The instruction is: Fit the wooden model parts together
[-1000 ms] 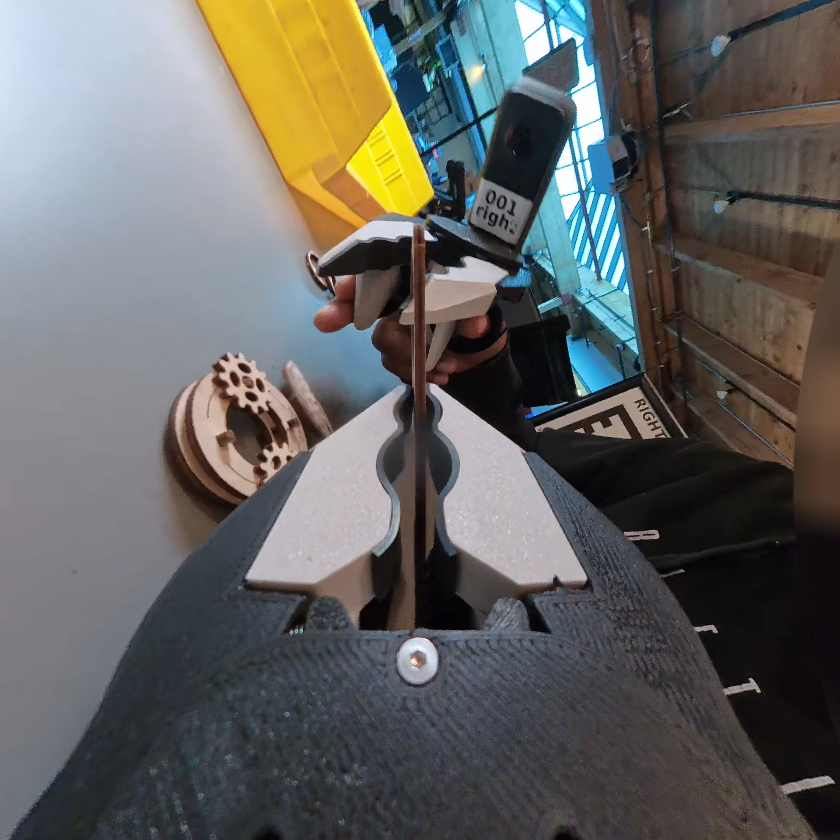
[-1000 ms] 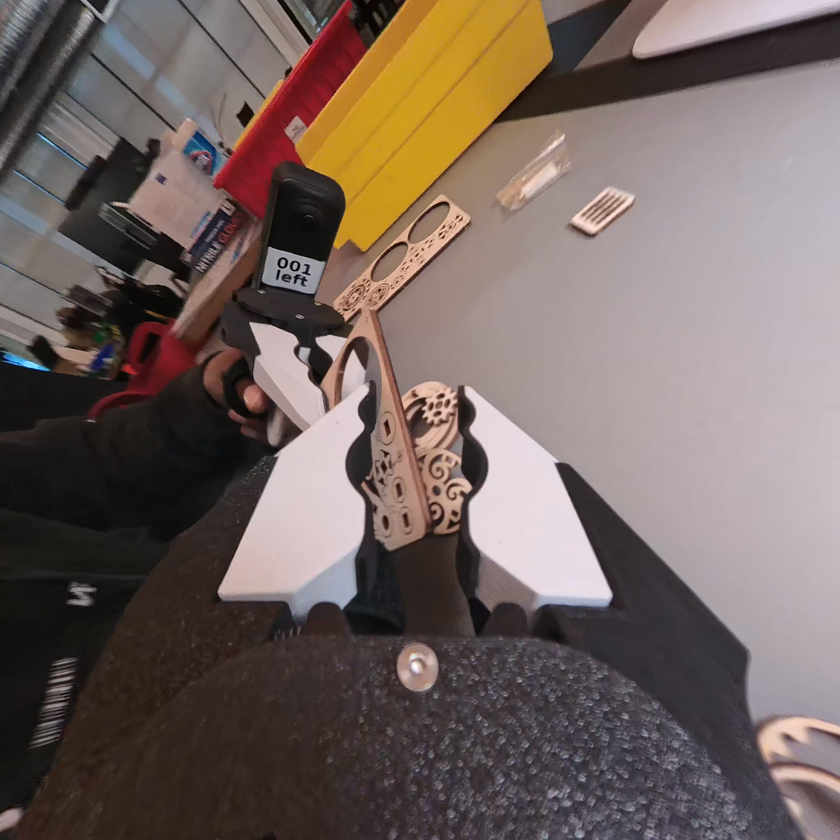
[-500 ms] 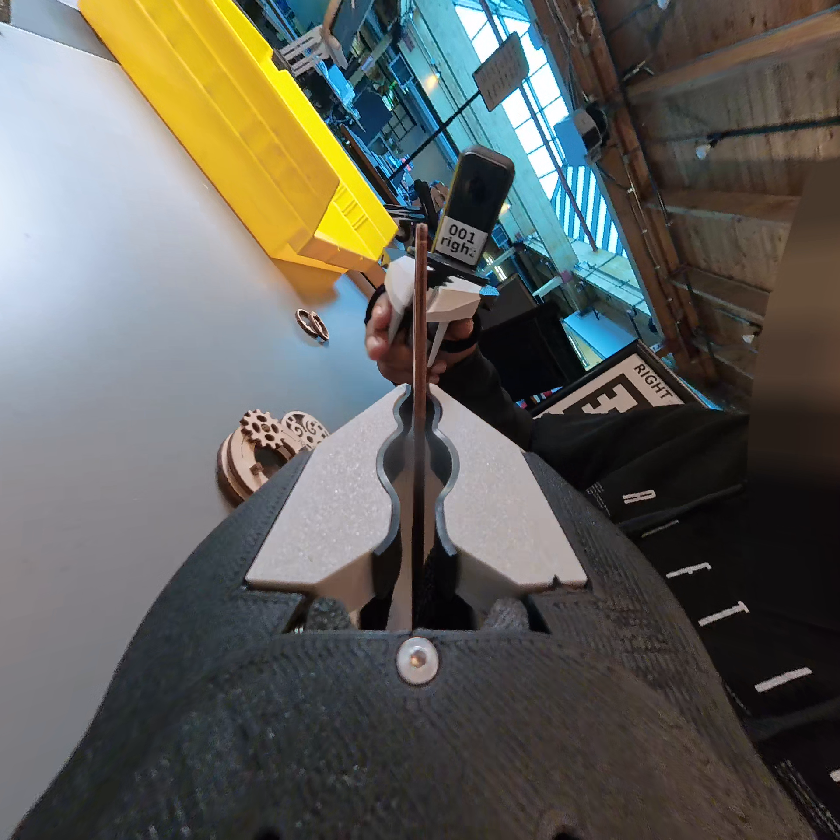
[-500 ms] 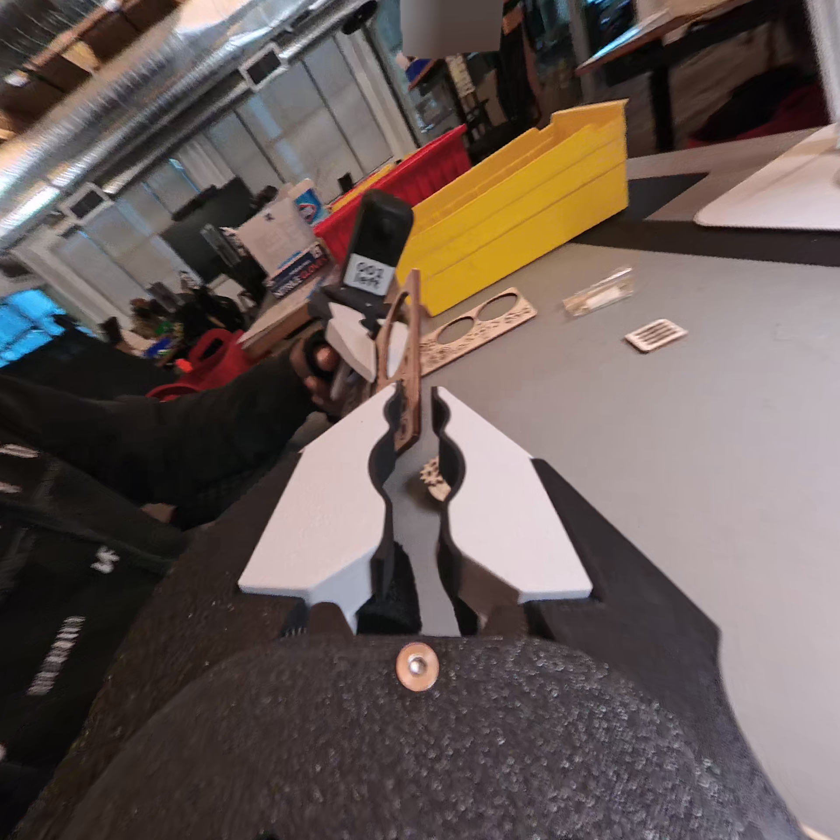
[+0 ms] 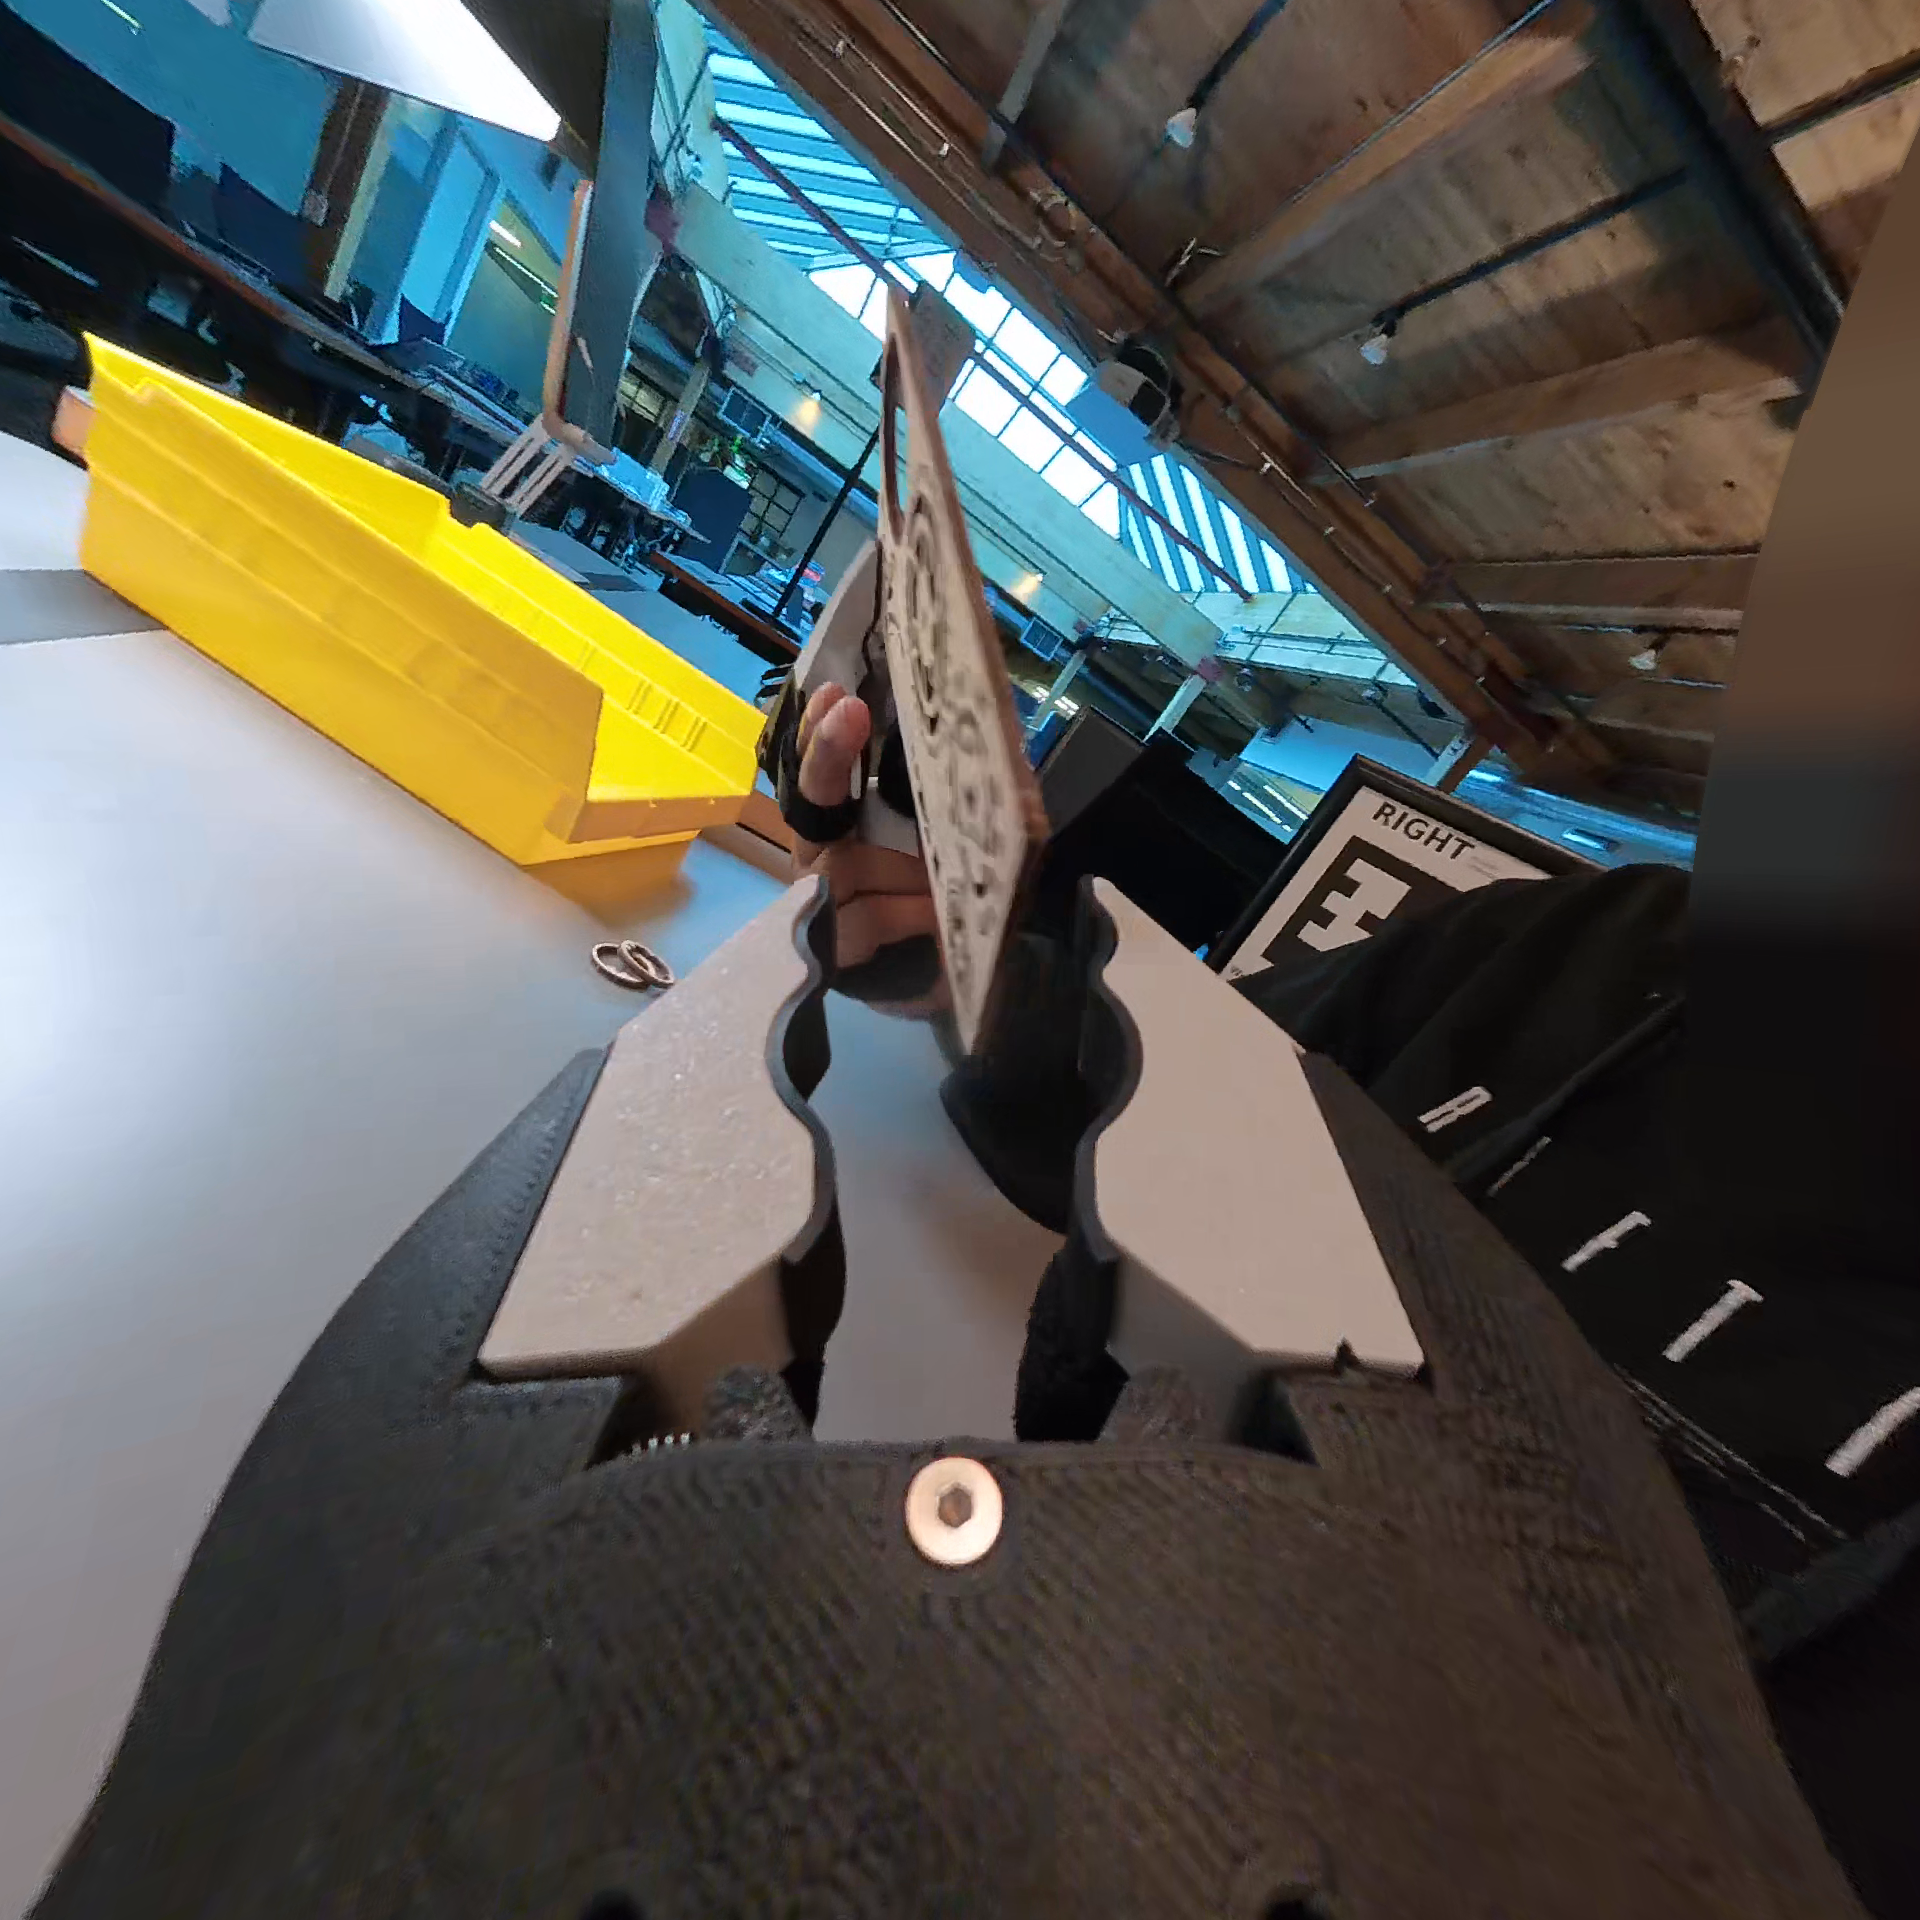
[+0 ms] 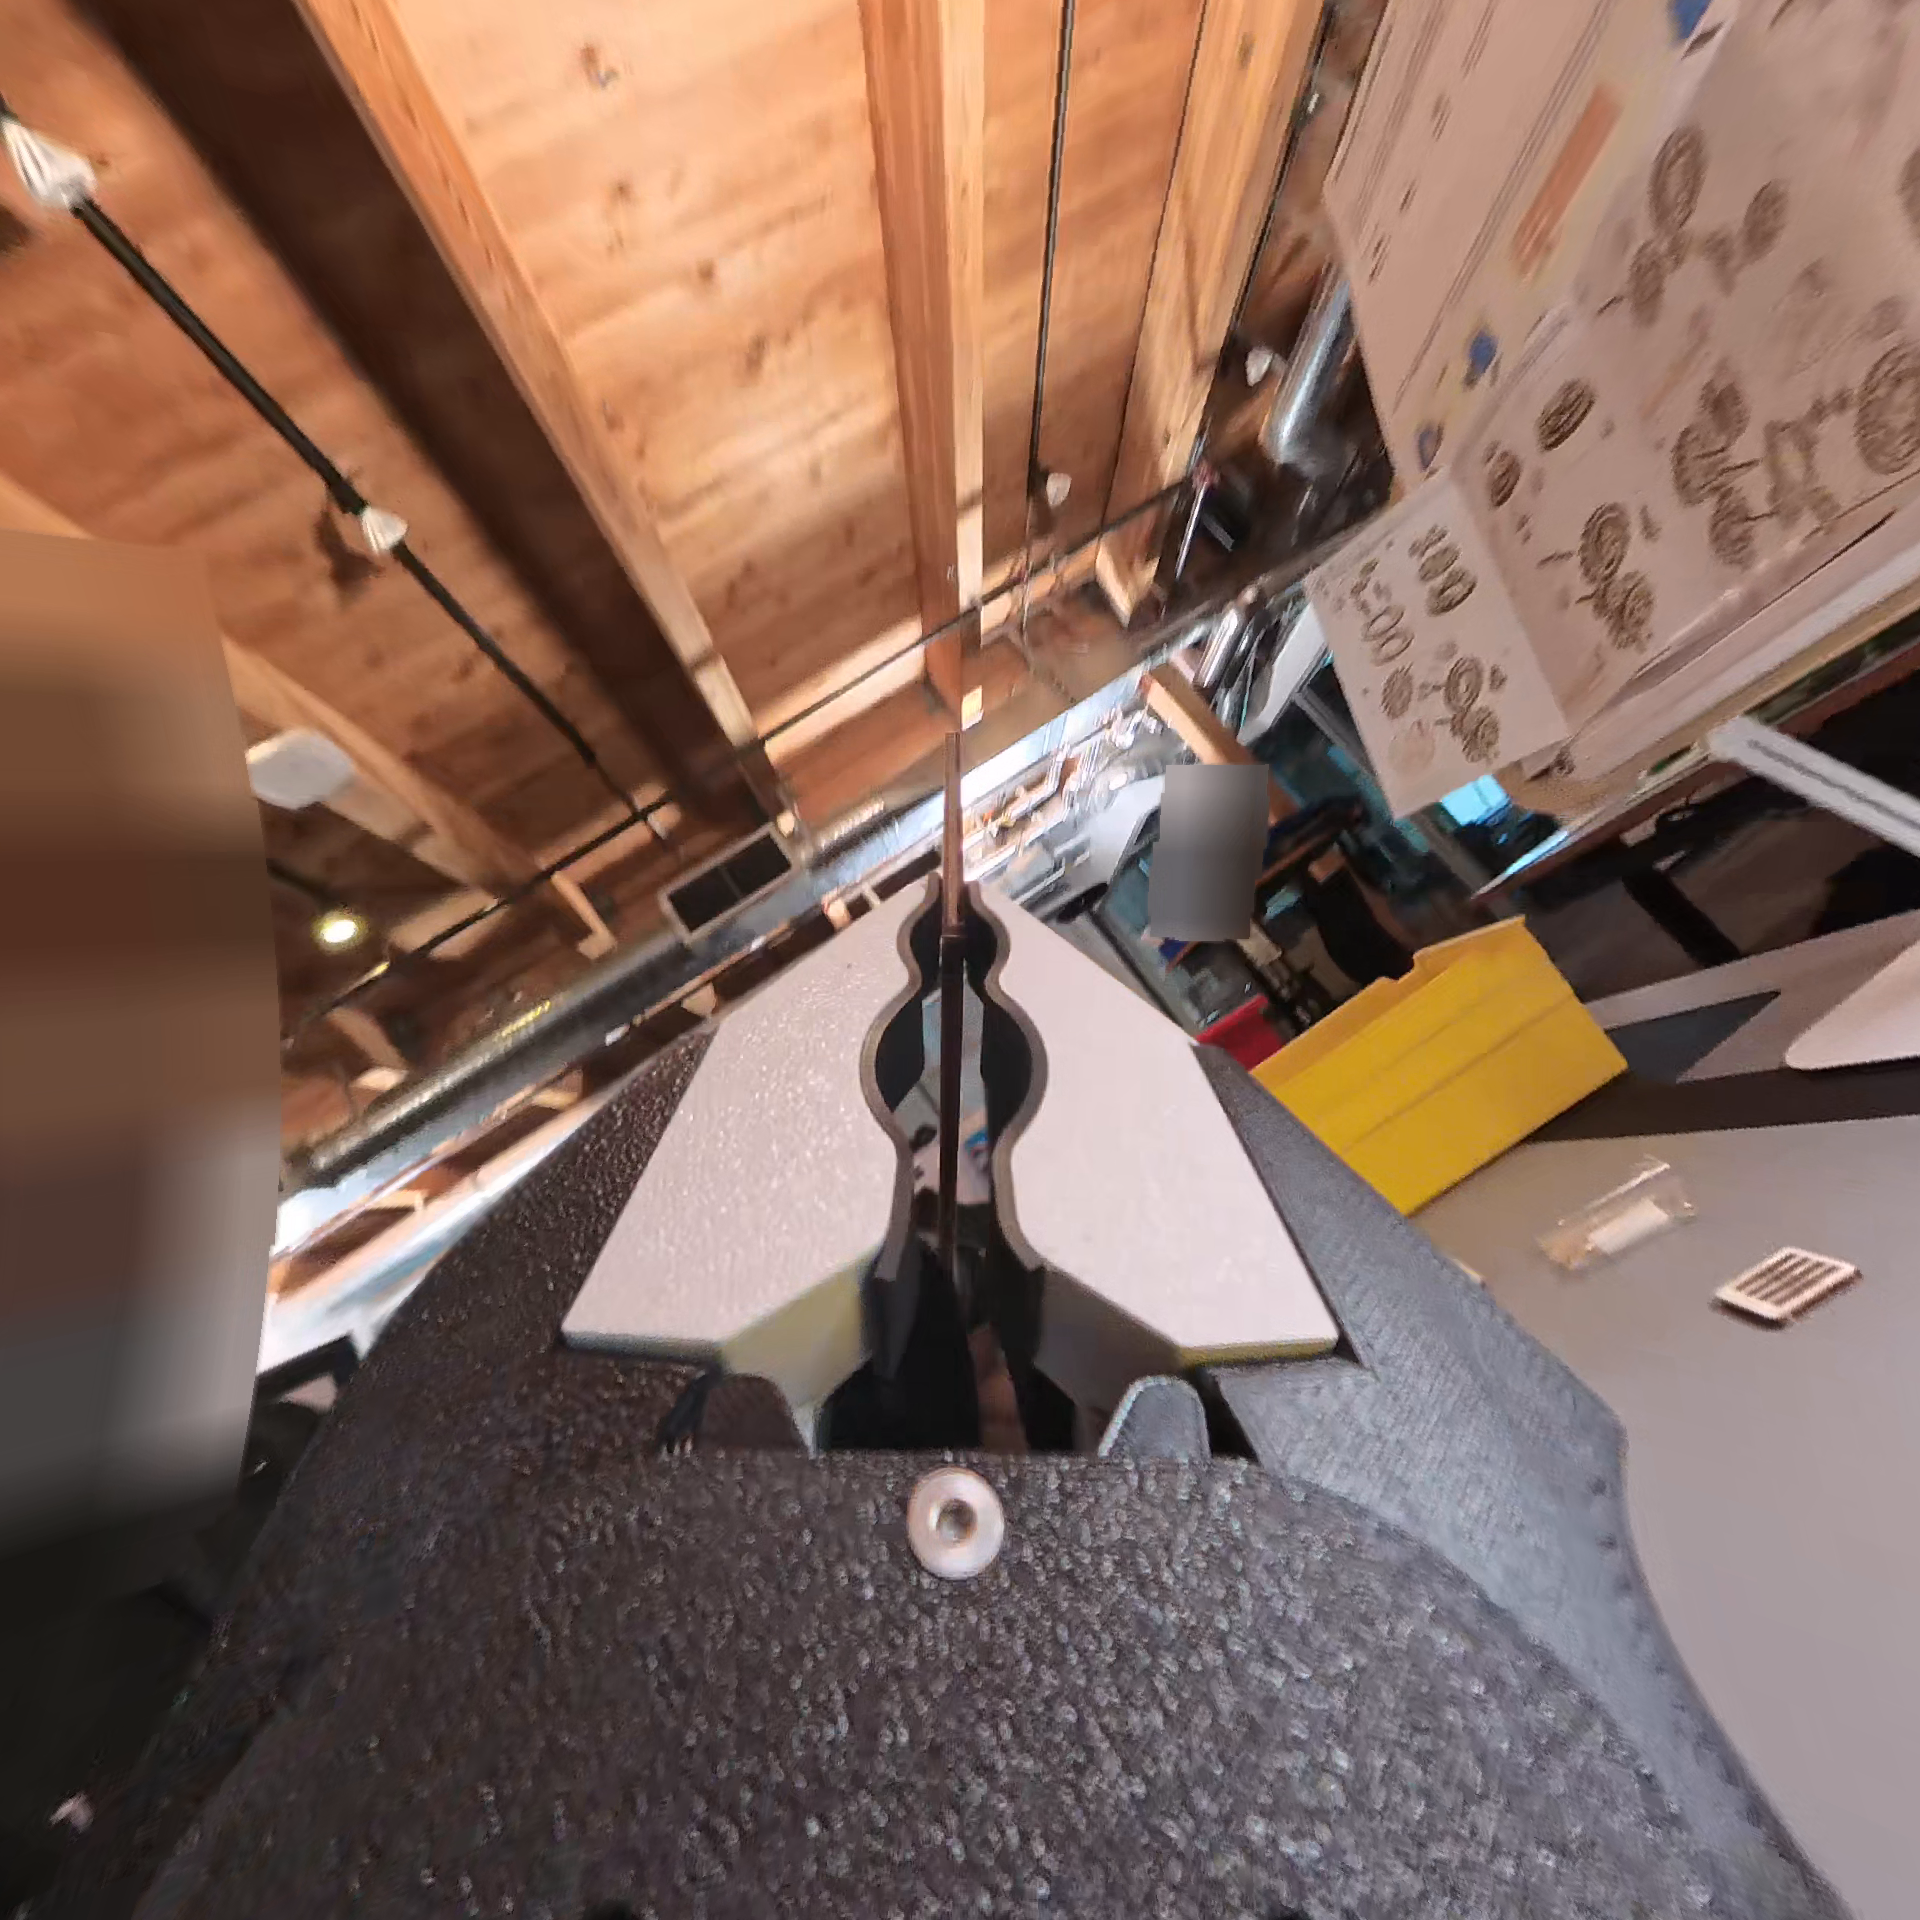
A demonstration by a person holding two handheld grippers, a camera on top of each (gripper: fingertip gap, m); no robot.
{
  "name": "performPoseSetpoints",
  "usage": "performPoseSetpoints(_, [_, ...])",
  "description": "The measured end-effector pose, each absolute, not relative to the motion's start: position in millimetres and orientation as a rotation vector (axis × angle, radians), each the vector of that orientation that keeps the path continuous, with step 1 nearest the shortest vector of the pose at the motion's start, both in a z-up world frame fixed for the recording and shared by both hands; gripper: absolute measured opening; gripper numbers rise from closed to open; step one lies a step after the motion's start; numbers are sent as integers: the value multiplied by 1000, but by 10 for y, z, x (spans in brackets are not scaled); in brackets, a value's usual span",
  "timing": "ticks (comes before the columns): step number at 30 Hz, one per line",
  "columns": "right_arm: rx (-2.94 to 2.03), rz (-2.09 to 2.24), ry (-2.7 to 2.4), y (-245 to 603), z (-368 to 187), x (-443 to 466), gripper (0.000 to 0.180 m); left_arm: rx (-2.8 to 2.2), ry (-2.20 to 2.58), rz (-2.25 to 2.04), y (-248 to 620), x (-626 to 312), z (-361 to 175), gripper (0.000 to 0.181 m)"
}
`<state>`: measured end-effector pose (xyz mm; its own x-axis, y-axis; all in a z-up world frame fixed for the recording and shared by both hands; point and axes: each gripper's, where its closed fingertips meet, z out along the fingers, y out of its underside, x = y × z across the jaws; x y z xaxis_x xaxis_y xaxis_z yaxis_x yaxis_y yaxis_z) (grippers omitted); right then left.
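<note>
Now the right gripper (image 6: 951,914) clamps its pebbled grey fingers on a thin, flat laser-cut wooden panel (image 5: 951,748), raised edge-on above the smooth grey table (image 5: 260,987); the left gripper (image 5: 956,935) gapes empty.

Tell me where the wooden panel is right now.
The wooden panel is off the table, clamped edge-on in the right gripper; in the left wrist view it stands just beyond the open left gripper, right of the yellow bin.

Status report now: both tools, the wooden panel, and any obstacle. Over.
Left tool open, empty. Right tool shut on wooden panel, held up off the grey table. Nothing in the way that shows.
</note>
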<state>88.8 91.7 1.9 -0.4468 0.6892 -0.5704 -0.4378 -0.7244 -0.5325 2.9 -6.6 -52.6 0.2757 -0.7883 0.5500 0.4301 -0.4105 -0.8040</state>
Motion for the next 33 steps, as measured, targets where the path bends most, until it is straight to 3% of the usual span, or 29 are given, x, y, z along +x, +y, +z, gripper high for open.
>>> performPoseSetpoints(3, [-1040, 2149, -335, 941, 13, 892, 1, -1488, 376, -1402, -42, 206, -600, 38])
performPoseSetpoints(4, [-1036, 2140, -334, 932, 18, 889, 1, -1485, 376, -1404, -37, 236, -599, 28])
performPoseSetpoints(5, [-1047, 2129, -353, 909, 10, 865, 1, -1476, 373, -1370, -21, 230, -581, 8])
performPoseSetpoints(6, [-1065, 2109, -384, 883, -8, 832, 1, -1482, 377, -1308, -1, 198, -568, 2])
performPoseSetpoints(17, [-1175, 1892, -834, 620, -250, 578, 9, -1978, 579, -853, -440, -1044, -223, 1])
performPoseSetpoints(23, [-1228, 1942, -782, 729, -308, 587, 9, -2537, 612, -801, -703, -1699, -623, 2])
performPoseSetpoints(33, [-1295, 1883, -1005, 457, -539, 415, 10, -2747, 778, -1103, -627, -1356, -1278, 5])
